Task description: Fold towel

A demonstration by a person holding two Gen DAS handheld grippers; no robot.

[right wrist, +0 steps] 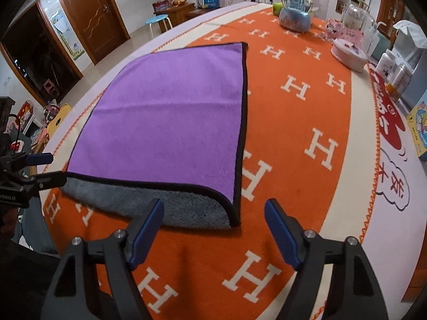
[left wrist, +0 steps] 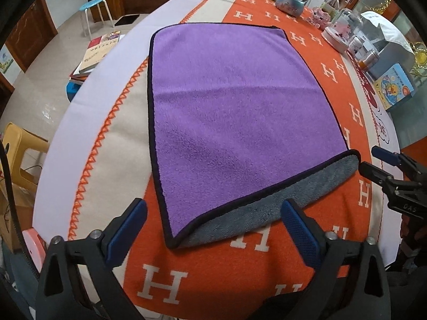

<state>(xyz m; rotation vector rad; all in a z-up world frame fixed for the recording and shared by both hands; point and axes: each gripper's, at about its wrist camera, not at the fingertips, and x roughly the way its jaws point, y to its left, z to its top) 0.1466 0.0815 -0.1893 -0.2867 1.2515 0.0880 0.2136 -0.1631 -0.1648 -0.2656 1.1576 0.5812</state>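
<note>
A purple towel (left wrist: 234, 112) with a black hem lies folded in half on the orange H-patterned tablecloth (left wrist: 213, 280). Its grey underside (left wrist: 267, 208) sticks out along the near edge. My left gripper (left wrist: 213, 226) is open and empty, just short of the towel's near left corner. My right gripper (right wrist: 213, 226) is open and empty, just short of the near right corner of the towel (right wrist: 170, 117). In the left wrist view the right gripper (left wrist: 373, 160) shows by the towel's right corner. In the right wrist view the left gripper (right wrist: 53, 168) shows by the grey layer (right wrist: 165, 202).
Along the table's far right stand a snow globe (right wrist: 296, 8), a pink box (right wrist: 349, 53), jars (right wrist: 400, 80) and a printed carton (left wrist: 395, 85). A blue stool (left wrist: 94, 2), books (left wrist: 98, 50) and a yellow stool (left wrist: 16, 144) are off the table's left edge.
</note>
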